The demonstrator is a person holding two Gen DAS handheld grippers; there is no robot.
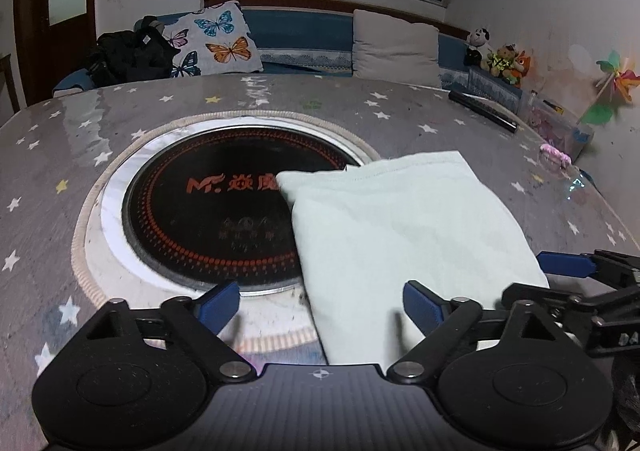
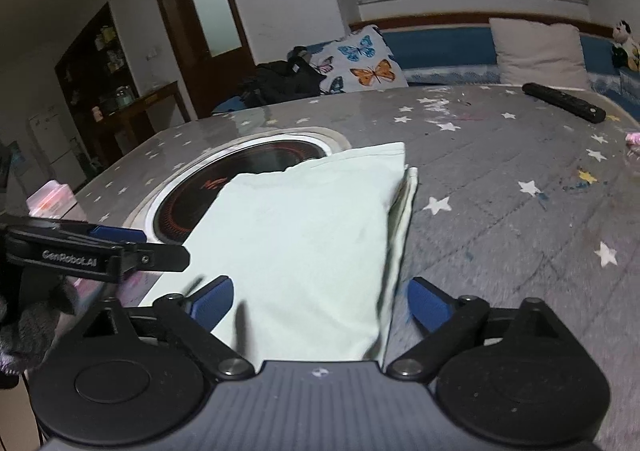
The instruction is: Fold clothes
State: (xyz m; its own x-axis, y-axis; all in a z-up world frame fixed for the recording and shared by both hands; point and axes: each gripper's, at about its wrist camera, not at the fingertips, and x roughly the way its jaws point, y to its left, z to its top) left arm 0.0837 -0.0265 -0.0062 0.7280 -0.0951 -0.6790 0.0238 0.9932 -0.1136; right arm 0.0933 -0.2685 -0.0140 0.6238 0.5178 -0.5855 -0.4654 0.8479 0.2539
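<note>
A pale mint-green garment (image 1: 404, 227) lies folded into a rectangle on the grey star-print table, its far left corner over the black round cooktop (image 1: 224, 211). In the right wrist view the garment (image 2: 304, 235) shows stacked layers along its right edge. My left gripper (image 1: 320, 301) is open and empty, just above the garment's near edge. My right gripper (image 2: 320, 301) is open and empty, straddling the garment's near right corner. The right gripper also shows in the left wrist view (image 1: 580, 275), and the left gripper in the right wrist view (image 2: 120, 247).
A black remote (image 1: 484, 111) lies at the far right of the table (image 1: 40, 179). A pink item (image 1: 556, 157) and a clear box sit at the right edge. A bench with cushions (image 1: 396, 45) and plush toys (image 1: 500, 59) runs behind the table.
</note>
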